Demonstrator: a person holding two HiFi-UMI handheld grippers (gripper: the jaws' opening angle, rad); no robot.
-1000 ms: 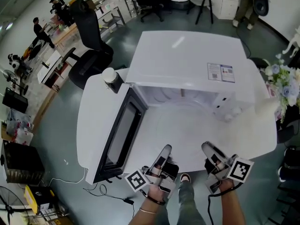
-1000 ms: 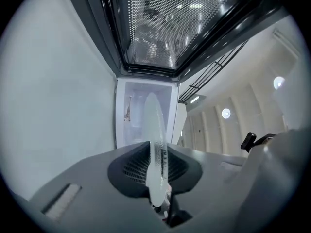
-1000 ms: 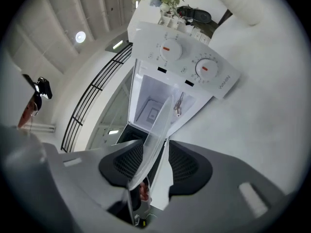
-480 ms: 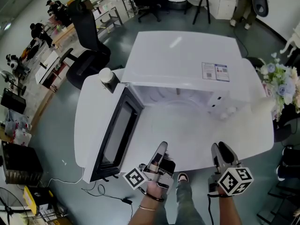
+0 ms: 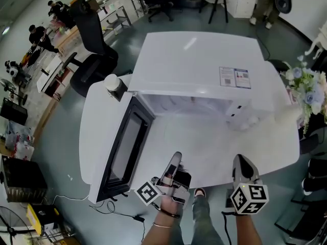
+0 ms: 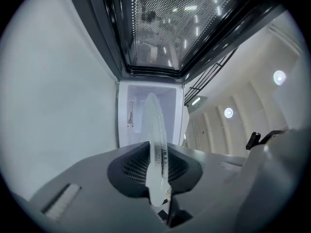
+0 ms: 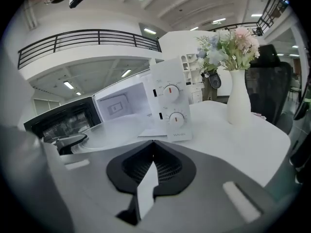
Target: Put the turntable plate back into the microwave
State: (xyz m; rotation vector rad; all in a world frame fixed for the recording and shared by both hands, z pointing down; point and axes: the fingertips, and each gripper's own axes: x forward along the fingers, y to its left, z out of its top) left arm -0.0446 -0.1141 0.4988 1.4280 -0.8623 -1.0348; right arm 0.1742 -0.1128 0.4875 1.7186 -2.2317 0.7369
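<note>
Glistening glass turntable plate (image 6: 154, 144); edge-on in left claw (image 5: 176, 160) (right claw (image 7: 152, 152) closed)

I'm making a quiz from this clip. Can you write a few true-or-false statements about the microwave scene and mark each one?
1. The microwave has its door open. True.
2. The left claw grips the glass plate by its rim. True.
3. The right claw also holds the plate. False: it is shut and empty.
4. The plate already lies inside the microwave. False: the left claw holds it in front of the microwave.
5. A vase of flowers stands on the table. True.
</note>
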